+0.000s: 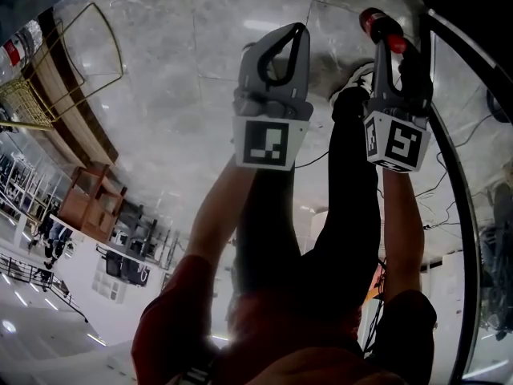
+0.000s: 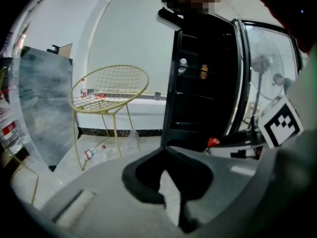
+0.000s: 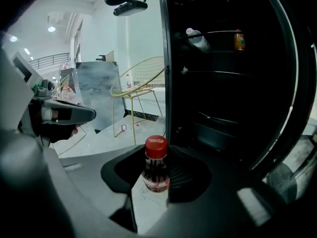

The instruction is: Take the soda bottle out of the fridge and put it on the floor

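The soda bottle (image 3: 156, 175), clear with dark drink and a red cap, stands upright between my right gripper's (image 3: 158, 155) jaws, which are shut on its body. In the head view the red cap (image 1: 377, 22) pokes out past the right gripper (image 1: 394, 54), over the pale marble floor. The black fridge (image 3: 223, 93) stands open just right of the bottle. My left gripper (image 1: 298, 32) hangs beside it to the left, fingertips together, nothing held. In its own view the left gripper (image 2: 167, 155) points at the fridge (image 2: 203, 83).
A small bottle (image 3: 198, 39) and an orange can (image 3: 239, 40) lie on an upper fridge shelf. A gold wire chair (image 2: 109, 90) stands left of the fridge with a plastic bottle (image 2: 91, 152) on the floor under it. The glass fridge door (image 1: 449, 175) swings at the right.
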The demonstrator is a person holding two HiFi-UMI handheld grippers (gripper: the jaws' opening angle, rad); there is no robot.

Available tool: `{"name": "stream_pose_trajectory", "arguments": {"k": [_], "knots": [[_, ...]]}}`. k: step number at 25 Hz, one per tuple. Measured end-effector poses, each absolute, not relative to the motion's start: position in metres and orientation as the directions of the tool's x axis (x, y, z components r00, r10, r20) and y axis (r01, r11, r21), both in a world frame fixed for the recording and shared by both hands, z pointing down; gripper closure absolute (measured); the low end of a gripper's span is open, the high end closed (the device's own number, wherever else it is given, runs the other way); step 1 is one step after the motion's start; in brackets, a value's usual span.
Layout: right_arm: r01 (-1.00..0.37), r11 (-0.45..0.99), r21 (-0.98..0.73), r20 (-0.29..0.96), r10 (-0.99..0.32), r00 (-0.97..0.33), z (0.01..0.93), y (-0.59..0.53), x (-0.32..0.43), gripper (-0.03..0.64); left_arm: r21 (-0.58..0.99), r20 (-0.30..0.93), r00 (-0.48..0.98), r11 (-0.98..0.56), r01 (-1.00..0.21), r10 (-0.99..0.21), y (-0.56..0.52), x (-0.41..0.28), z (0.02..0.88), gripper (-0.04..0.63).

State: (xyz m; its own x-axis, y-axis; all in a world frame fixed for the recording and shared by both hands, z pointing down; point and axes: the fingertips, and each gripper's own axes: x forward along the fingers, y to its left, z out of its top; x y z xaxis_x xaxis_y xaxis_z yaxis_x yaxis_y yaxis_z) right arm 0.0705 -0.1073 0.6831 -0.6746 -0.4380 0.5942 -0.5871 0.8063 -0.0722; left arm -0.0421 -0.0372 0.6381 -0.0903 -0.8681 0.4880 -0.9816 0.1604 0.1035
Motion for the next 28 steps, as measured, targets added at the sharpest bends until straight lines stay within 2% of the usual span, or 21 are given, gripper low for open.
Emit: {"name": "stream_pose_trajectory", "arguments": {"k": [4,16,28], "knots": [[-0.563,0.823,-0.074,0.619,-0.405,-0.673,0.713,-0.095,0.046,0.485,0.105,0.504,-0.103,0.179,-0.978,-0.858,-0.022,-0.062,0.661,0.597],[-0.467,0.882,-0.065,0.712,-0.287,-0.641,0.853,-0.062,0.03,0.485,0.108,0.584,-0.057,0.147,-0.983,-0.81,0.018,-0.058,0.768,0.596],[-0.417,0.909,-0.005,0.781,-0.257,-0.569,0.94,-0.085,0.012,0.485,0.118,0.581,-0.045,0.139,-0.983,-0.813,0.005,-0.079,0.798,0.596]]}}
